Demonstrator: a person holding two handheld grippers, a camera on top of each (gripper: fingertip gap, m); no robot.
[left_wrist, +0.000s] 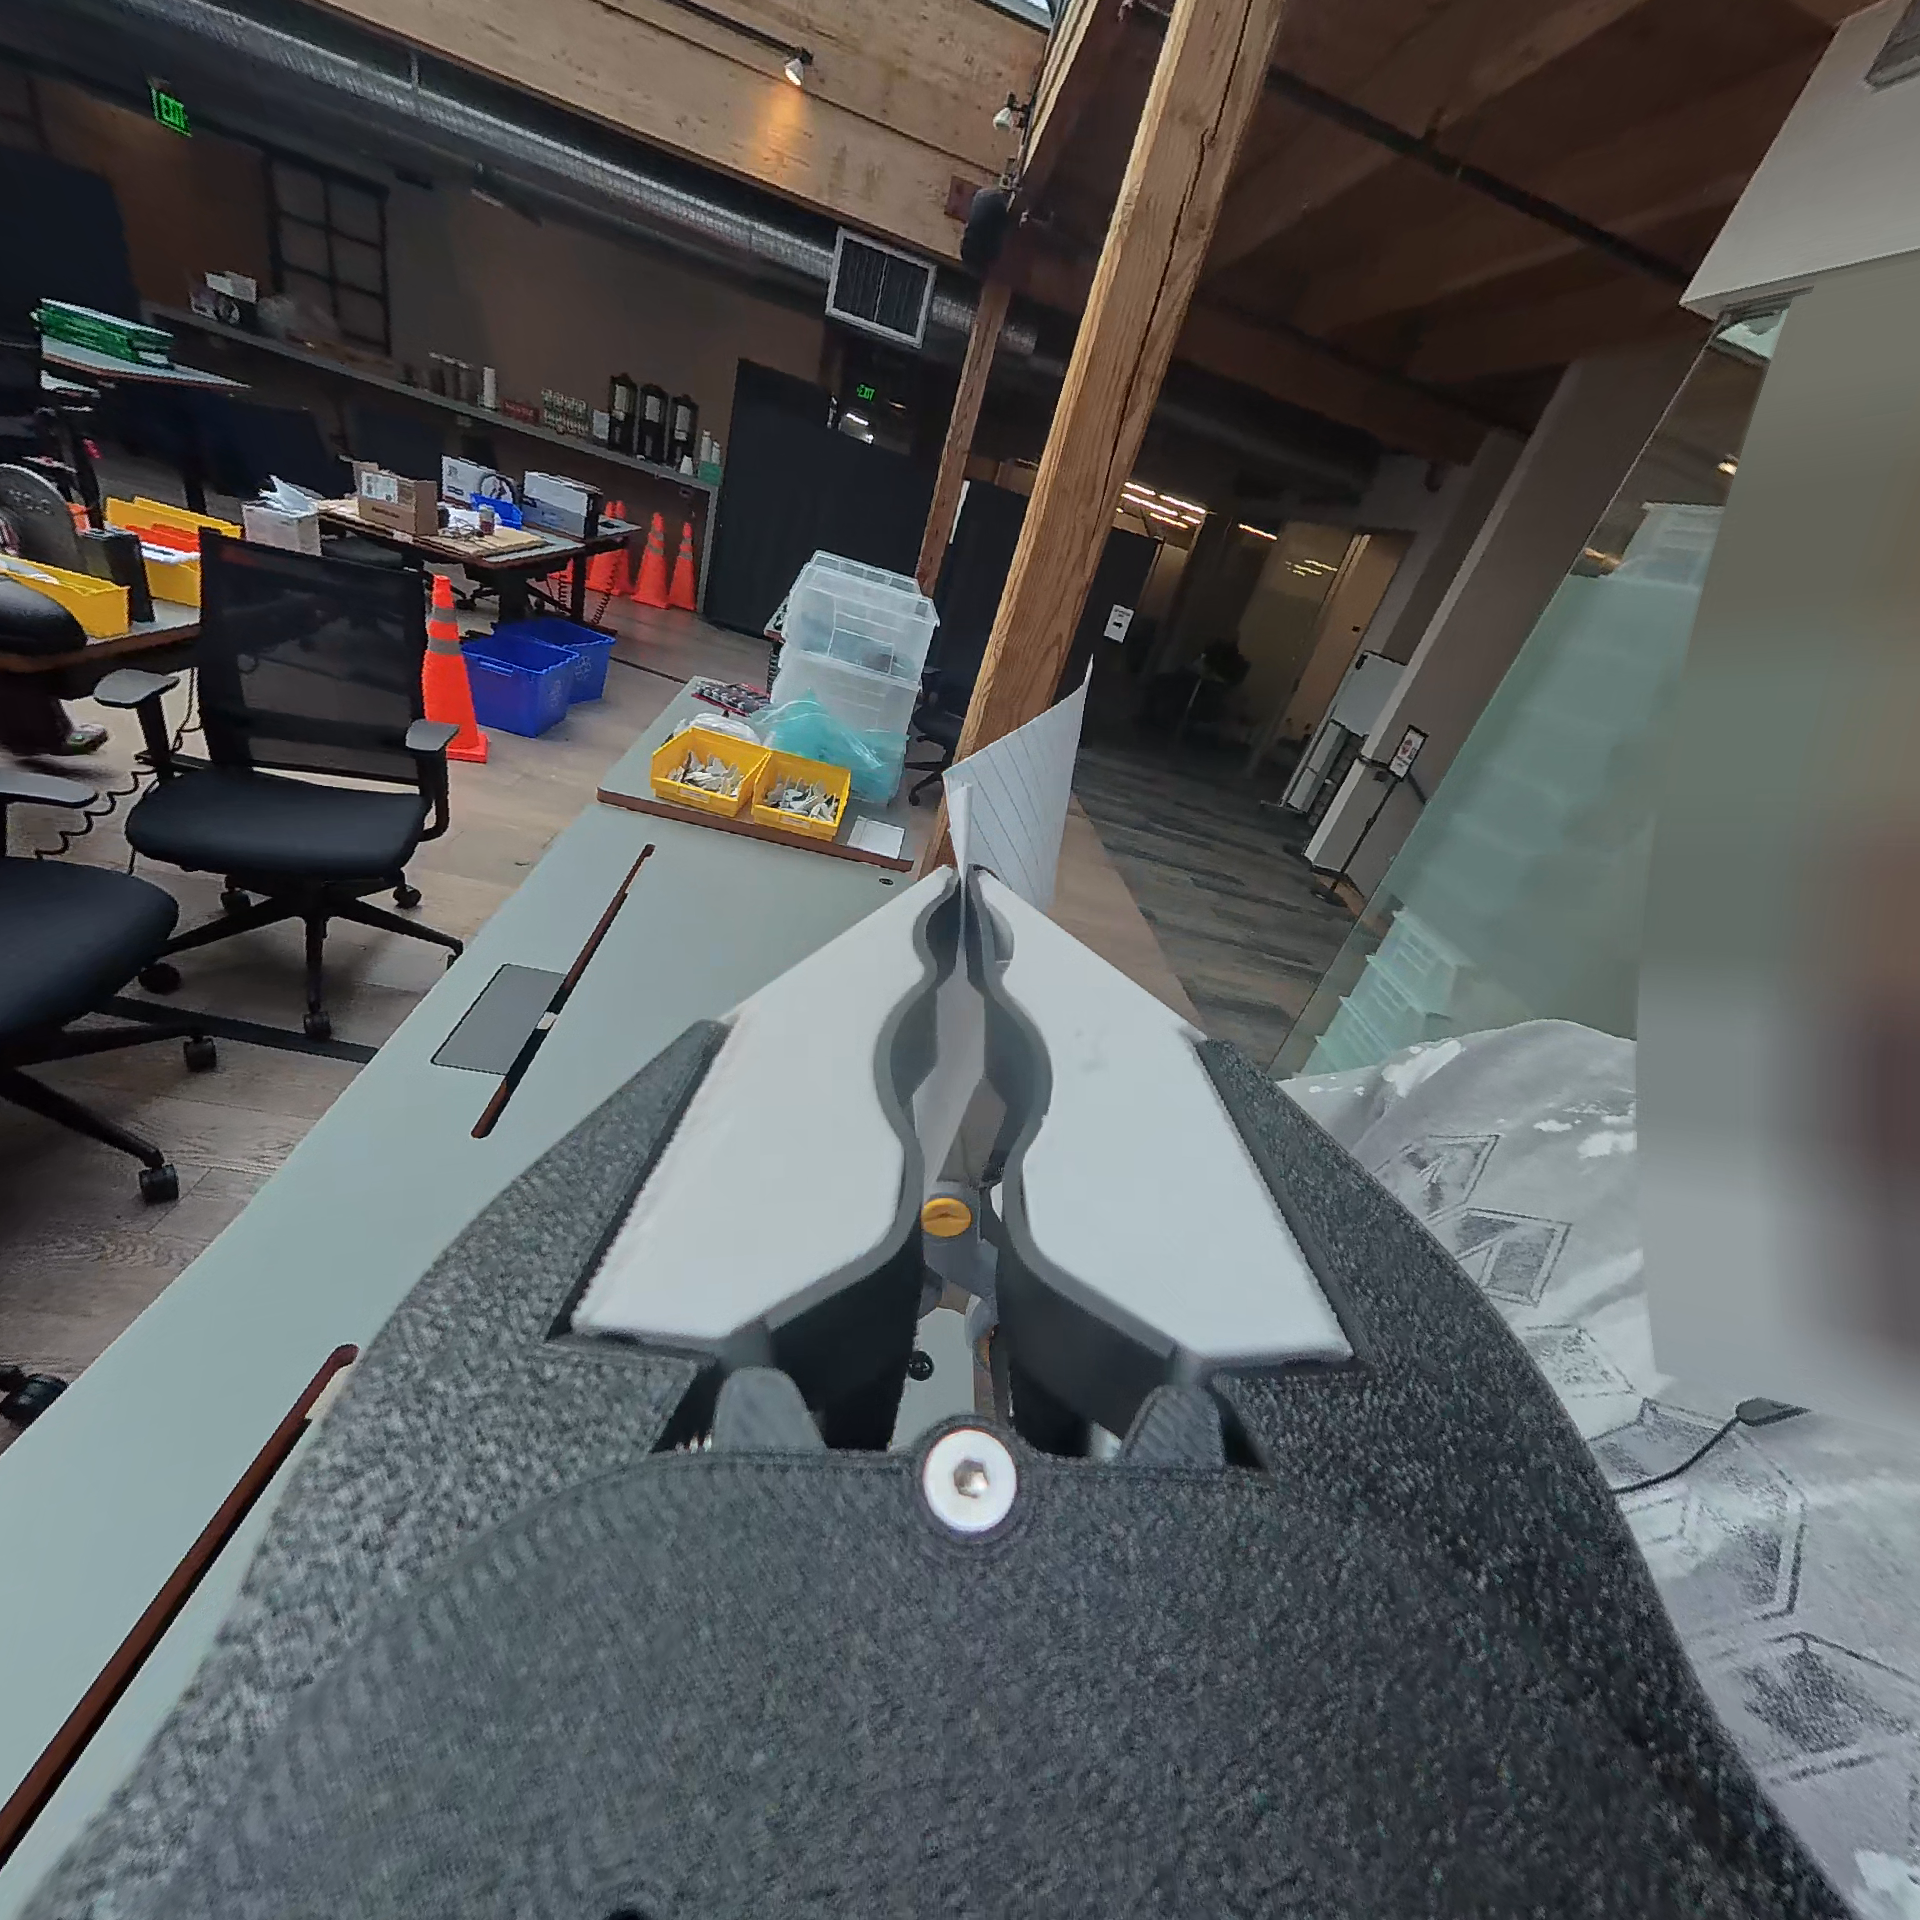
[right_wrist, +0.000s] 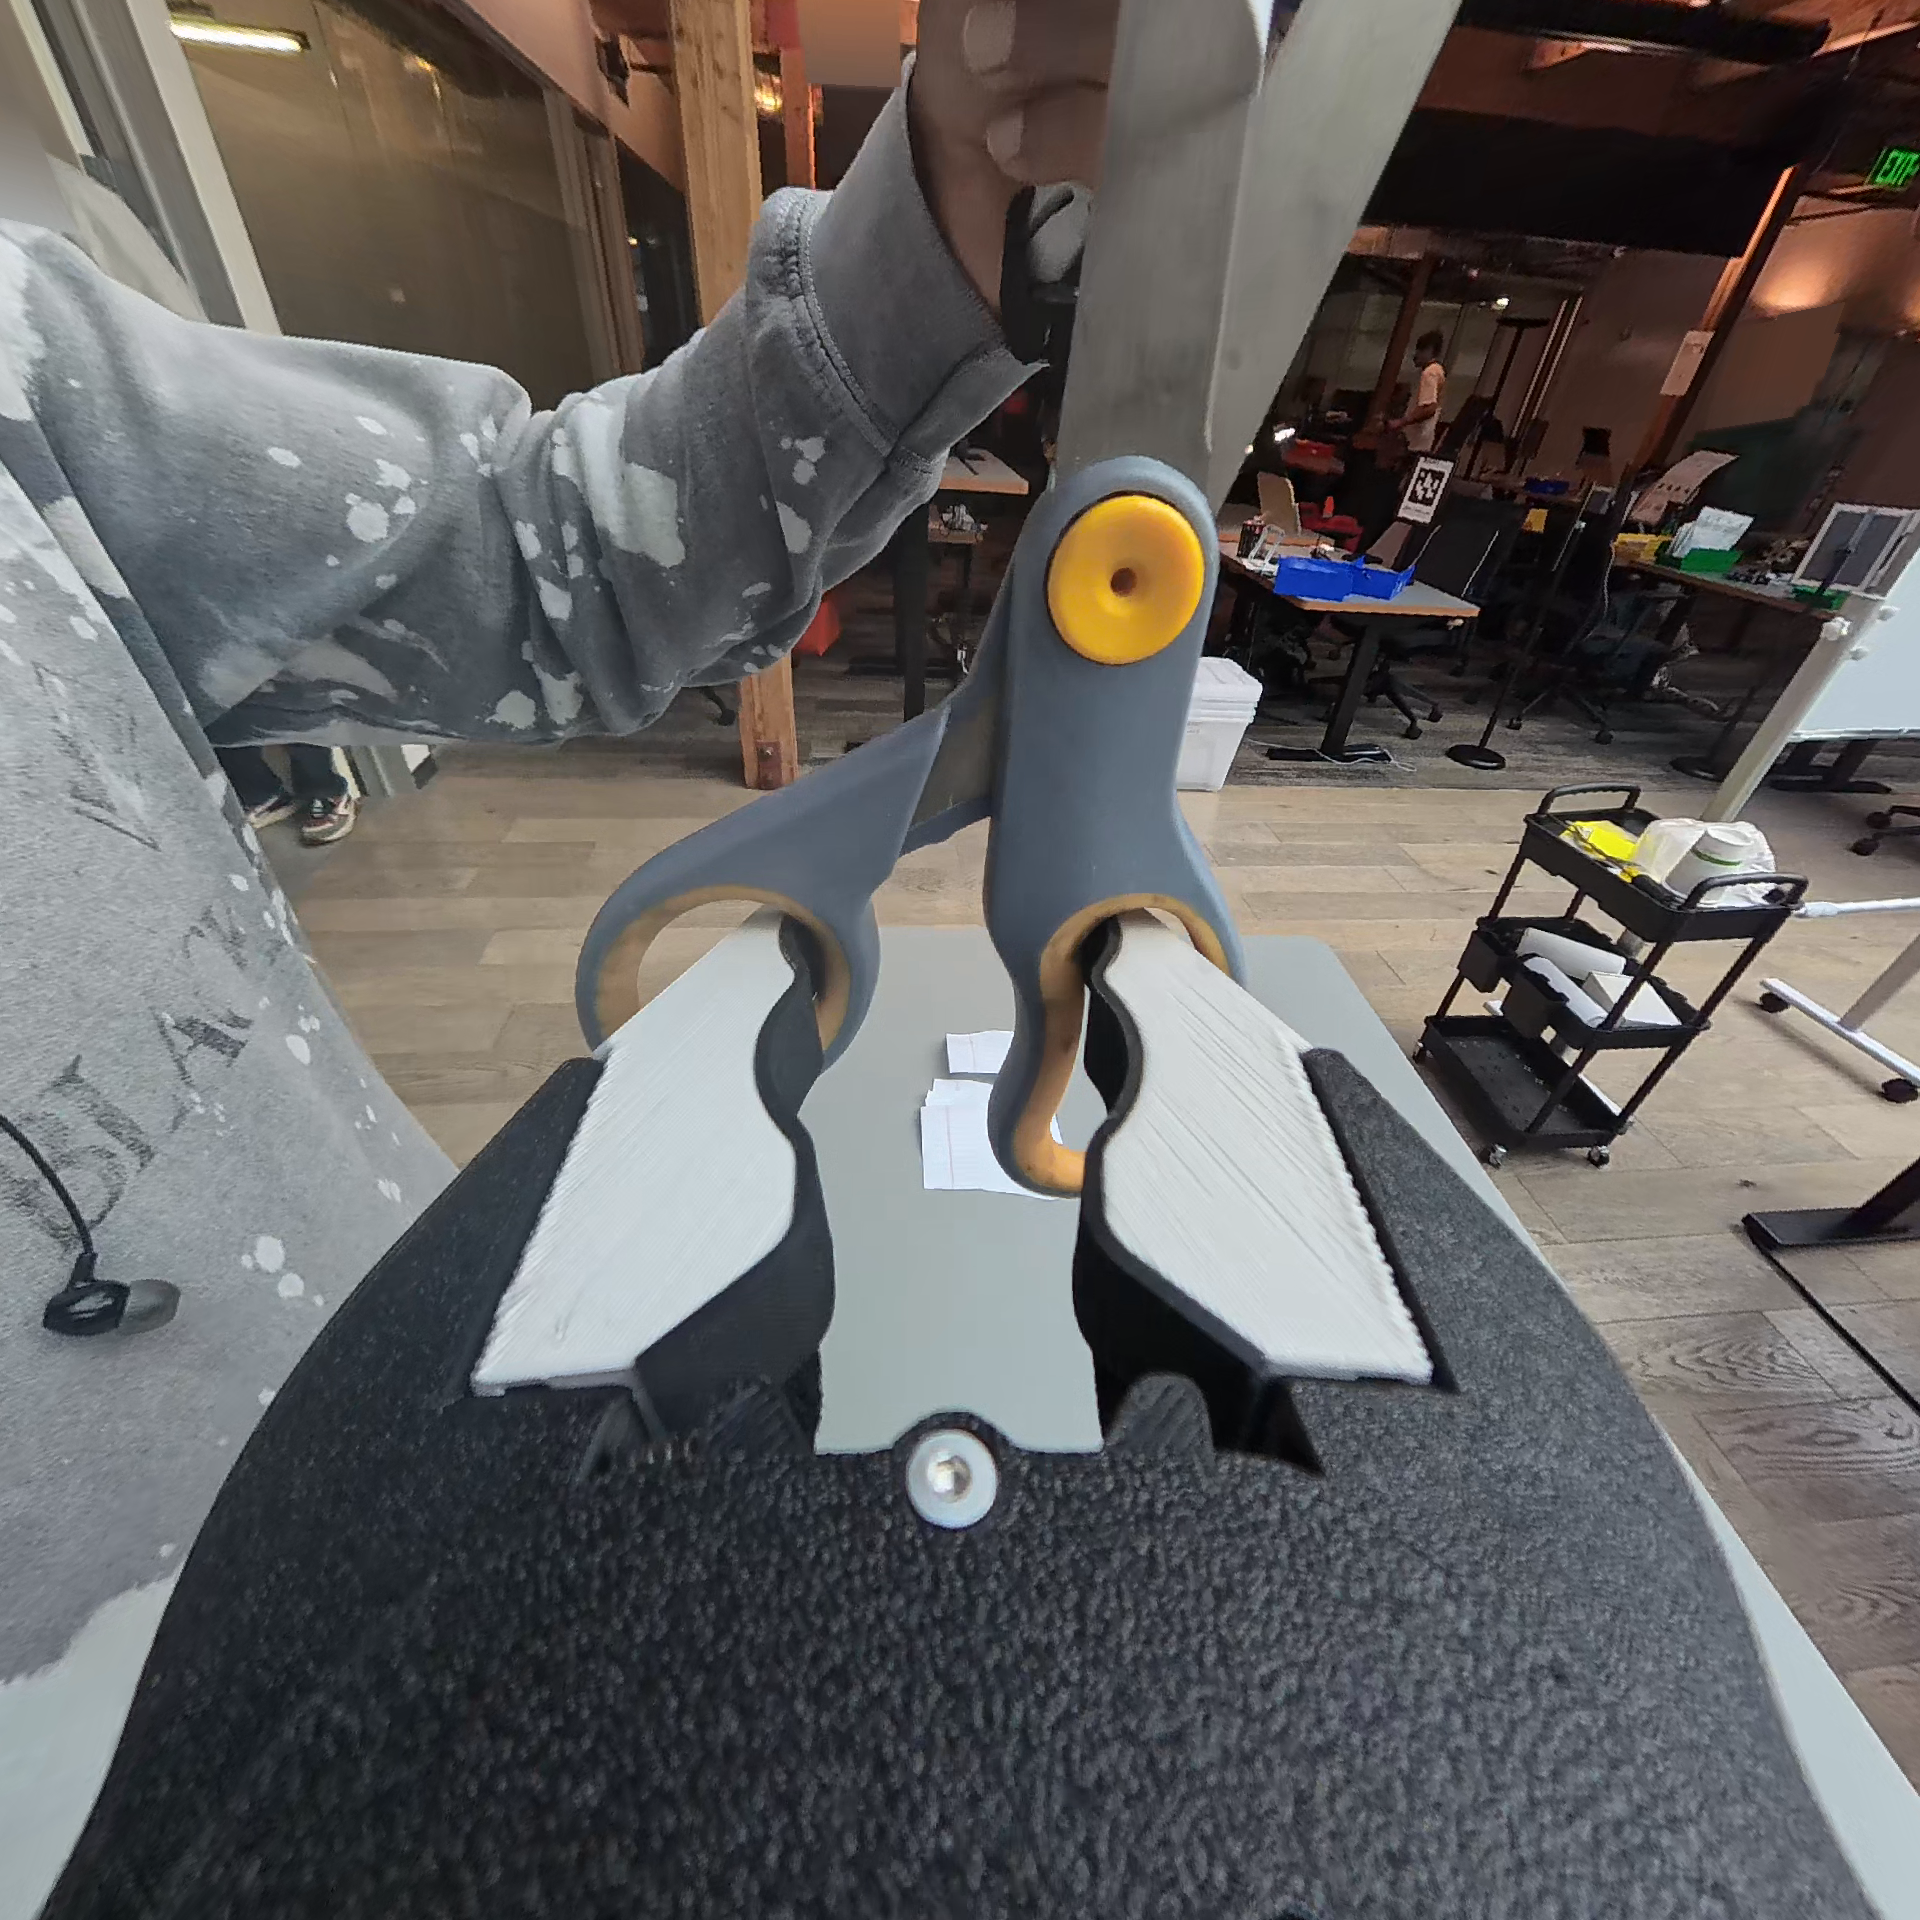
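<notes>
Seeing our right gripper (right_wrist: 951, 997) spread inside grey-and-orange scissors (right_wrist: 1081, 748) loops, blades up | left gripper (left_wrist: 964, 914) clamps lined white paper sheet (left_wrist: 1023, 800) edge-on, upright

1. Below the left gripper (left_wrist: 966, 904), a grey worktop (left_wrist: 343, 1195) runs ahead.
2. Left of it, black office chairs (left_wrist: 301, 748) stand on wood flooring (left_wrist: 62, 1278).
3. Ahead, a timber post (left_wrist: 1101, 416) rises to the wooden ceiling (left_wrist: 831, 114).
4. Right of the right gripper (right_wrist: 956, 966), a black cart (right_wrist: 1590, 987) stands.
</notes>
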